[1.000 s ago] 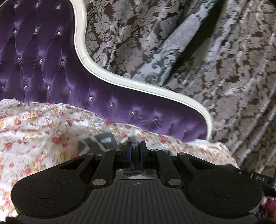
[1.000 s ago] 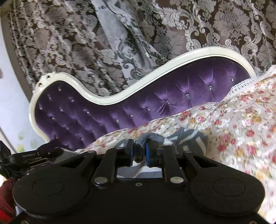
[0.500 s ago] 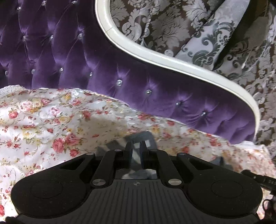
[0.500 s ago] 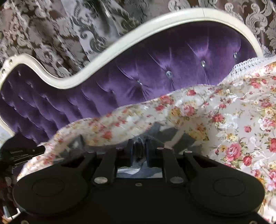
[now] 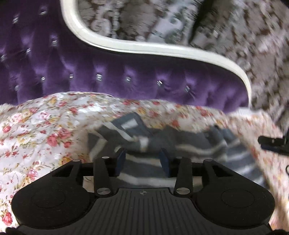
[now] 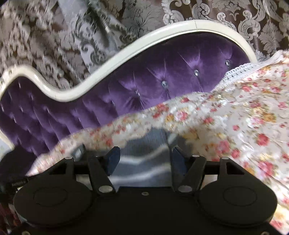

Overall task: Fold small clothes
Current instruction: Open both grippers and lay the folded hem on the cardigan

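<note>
A small grey garment with white stripes (image 5: 162,142) lies crumpled on the floral bedspread (image 5: 45,130). My left gripper (image 5: 142,159) is open, its blue pads apart just above the garment's near edge, holding nothing. In the right wrist view the same striped garment (image 6: 144,160) lies between and below the pads of my right gripper (image 6: 144,157), which is open and empty. The right gripper's black body (image 5: 272,142) shows at the right edge of the left wrist view. Both views are blurred by motion.
A purple tufted headboard (image 5: 126,72) with a white curved frame (image 5: 162,48) stands behind the bed; it also shows in the right wrist view (image 6: 162,81). Brown damask curtains (image 6: 234,16) hang behind it. The bedspread (image 6: 243,117) has a lace edge (image 6: 240,68).
Both grippers were shut on the striped garment and have opened, letting it drop onto the bedspread. Both have pulled back a little, and more of the garment shows.
</note>
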A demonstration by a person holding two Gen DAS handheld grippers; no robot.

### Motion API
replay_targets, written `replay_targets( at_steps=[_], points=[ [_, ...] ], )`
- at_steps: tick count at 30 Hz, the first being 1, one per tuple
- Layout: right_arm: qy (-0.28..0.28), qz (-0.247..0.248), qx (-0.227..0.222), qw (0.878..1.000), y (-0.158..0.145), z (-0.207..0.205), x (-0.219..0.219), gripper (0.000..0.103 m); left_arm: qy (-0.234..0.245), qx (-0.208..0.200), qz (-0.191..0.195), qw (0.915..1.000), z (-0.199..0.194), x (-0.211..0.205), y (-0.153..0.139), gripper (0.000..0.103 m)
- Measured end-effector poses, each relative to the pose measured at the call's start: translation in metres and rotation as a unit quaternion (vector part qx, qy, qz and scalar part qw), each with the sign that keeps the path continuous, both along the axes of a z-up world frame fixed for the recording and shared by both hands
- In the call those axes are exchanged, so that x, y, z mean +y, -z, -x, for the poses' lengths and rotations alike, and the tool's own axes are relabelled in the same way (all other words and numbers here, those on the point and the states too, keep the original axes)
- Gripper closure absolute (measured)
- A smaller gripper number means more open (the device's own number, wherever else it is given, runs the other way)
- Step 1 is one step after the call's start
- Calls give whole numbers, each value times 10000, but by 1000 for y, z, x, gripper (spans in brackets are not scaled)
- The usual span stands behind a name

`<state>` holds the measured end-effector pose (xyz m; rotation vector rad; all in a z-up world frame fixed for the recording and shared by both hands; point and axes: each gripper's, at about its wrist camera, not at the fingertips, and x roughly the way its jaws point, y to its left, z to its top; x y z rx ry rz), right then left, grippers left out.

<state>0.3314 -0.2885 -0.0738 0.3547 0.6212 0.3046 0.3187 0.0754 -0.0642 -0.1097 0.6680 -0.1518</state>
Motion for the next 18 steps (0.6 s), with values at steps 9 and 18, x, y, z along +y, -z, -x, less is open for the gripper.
replay_targets(
  at_steps=[9, 18],
  points=[
    [-440, 1563, 65, 9867, 25, 8, 37, 24, 200, 342, -721, 9966, -17, -25, 23, 48],
    [-660, 1553, 463, 9846, 38, 2, 33, 19, 10, 702, -931, 9932, -58, -29, 33, 38]
  ],
)
